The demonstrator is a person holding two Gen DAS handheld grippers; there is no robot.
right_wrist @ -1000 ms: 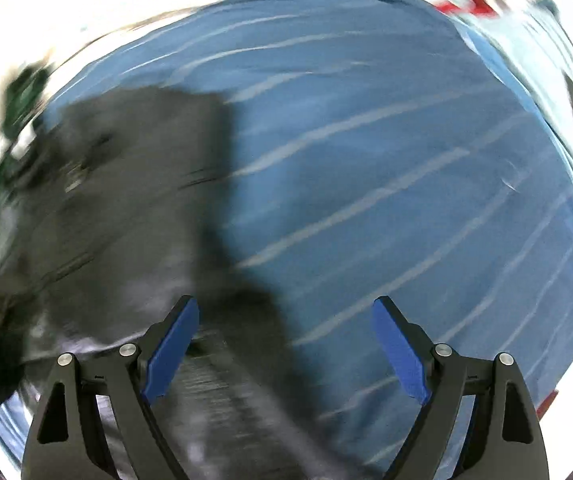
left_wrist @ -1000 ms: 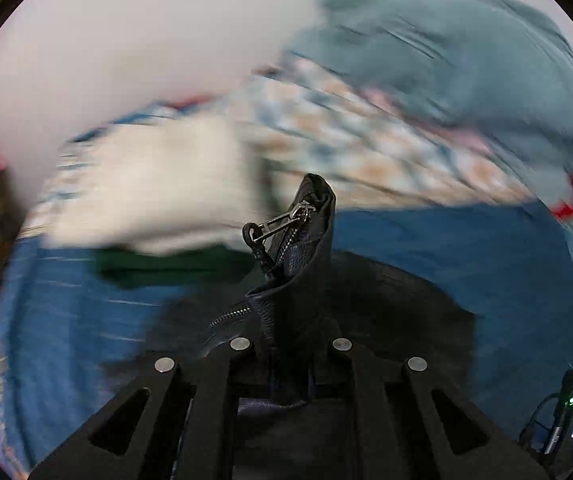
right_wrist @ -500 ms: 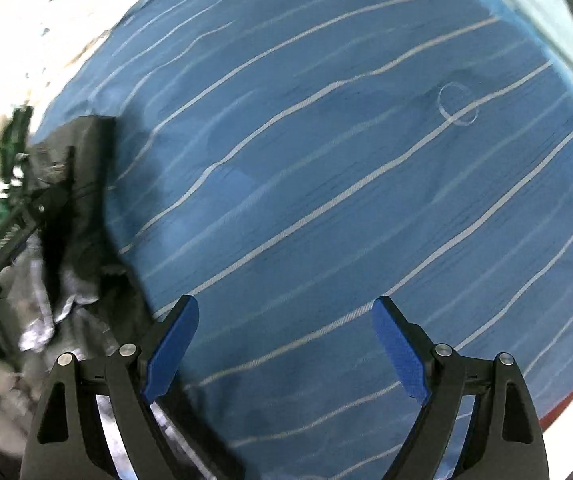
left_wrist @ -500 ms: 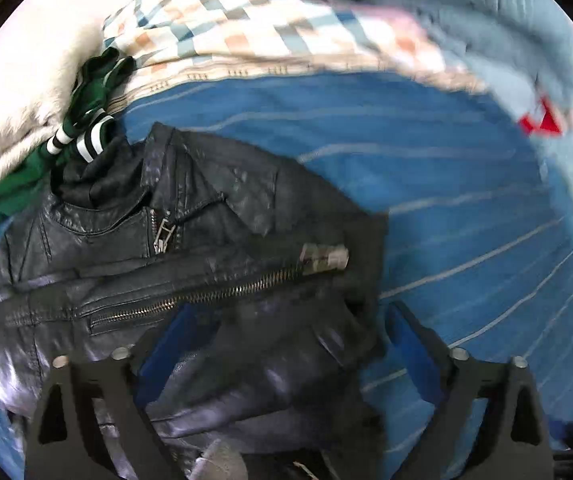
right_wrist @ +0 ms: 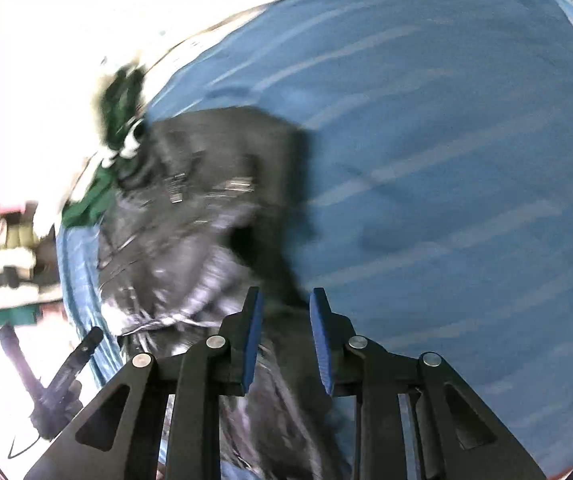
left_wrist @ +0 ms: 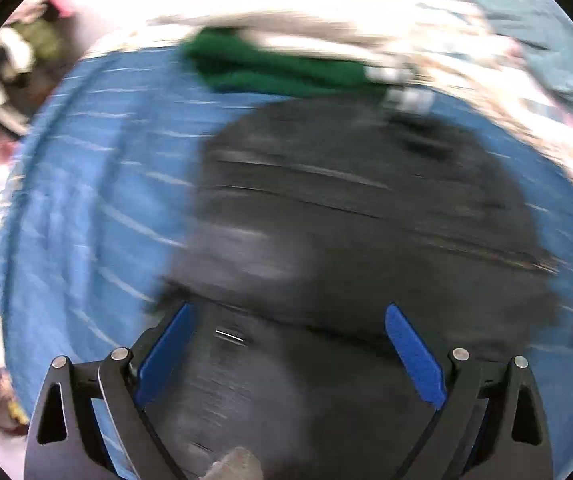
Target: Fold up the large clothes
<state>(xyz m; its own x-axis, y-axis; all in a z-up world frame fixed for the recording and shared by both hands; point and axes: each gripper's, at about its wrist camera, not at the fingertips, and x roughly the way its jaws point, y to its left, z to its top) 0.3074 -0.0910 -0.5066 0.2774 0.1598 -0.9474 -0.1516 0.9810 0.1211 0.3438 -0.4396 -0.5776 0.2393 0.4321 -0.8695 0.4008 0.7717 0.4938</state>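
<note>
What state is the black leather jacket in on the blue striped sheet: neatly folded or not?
Not neatly folded. The black leather jacket lies rumpled on the blue striped sheet, creased and uneven; blur hides finer detail.

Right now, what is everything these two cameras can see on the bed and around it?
Black leather jacket with metal zips: one, black, lying on the bed sheet, under both grippers.
Blue bed sheet with thin white stripes: one, blue, spread under the jacket.
Green garment with white stripes: one, dark green, at the far edge of the jacket, blurred.
Pale clothes pile: count unclear, whitish and light blue, beyond the green garment, too blurred to sort.
Left gripper: one, black with blue fingers, spread wide over the jacket.
Right gripper: one, black with blue fingers, nearly closed around a fold of the jacket; contact unclear.
</note>
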